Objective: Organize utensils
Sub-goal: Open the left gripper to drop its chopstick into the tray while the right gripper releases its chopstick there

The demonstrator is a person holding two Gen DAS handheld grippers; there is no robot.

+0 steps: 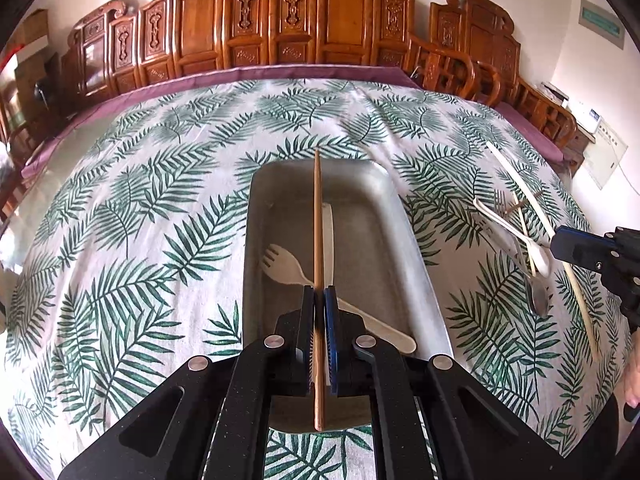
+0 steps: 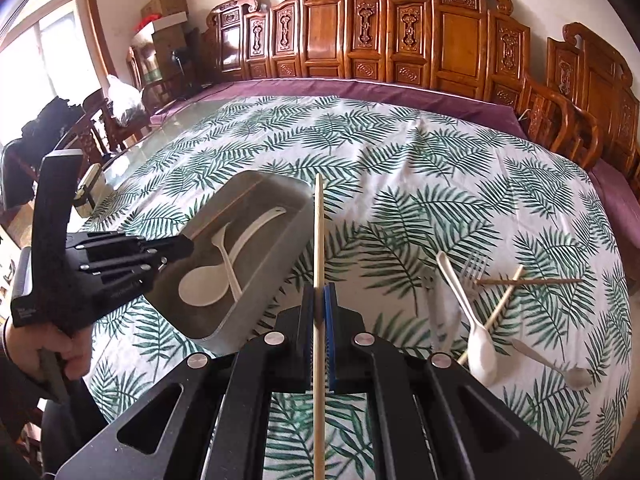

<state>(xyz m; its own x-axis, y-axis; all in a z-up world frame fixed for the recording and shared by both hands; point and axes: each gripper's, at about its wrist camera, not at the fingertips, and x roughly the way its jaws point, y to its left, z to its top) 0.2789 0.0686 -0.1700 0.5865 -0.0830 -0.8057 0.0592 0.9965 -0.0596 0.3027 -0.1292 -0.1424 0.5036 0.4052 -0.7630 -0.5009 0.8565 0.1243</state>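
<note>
Chopsticks fill both claws: the left gripper [image 1: 319, 300] pinches a brown chopstick [image 1: 318, 240] over the metal tray [image 1: 404, 248], above a wooden fork [image 1: 280, 266] lying inside. The right gripper [image 2: 319, 300] clamps a pale chopstick [image 2: 319, 240] beside the tray. Loose utensils lie well right on the leaf-print tablecloth [image 2: 400, 168]: white spoon [image 2: 482, 350], metal fork [image 2: 474, 270], crossed chopsticks [image 2: 520, 280].

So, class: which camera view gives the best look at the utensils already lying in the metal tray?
The right wrist view: the metal tray shows its white spoons unobstructed. In the left wrist view, the left hand-held gripper and its chopstick cover much of the tray.
</note>
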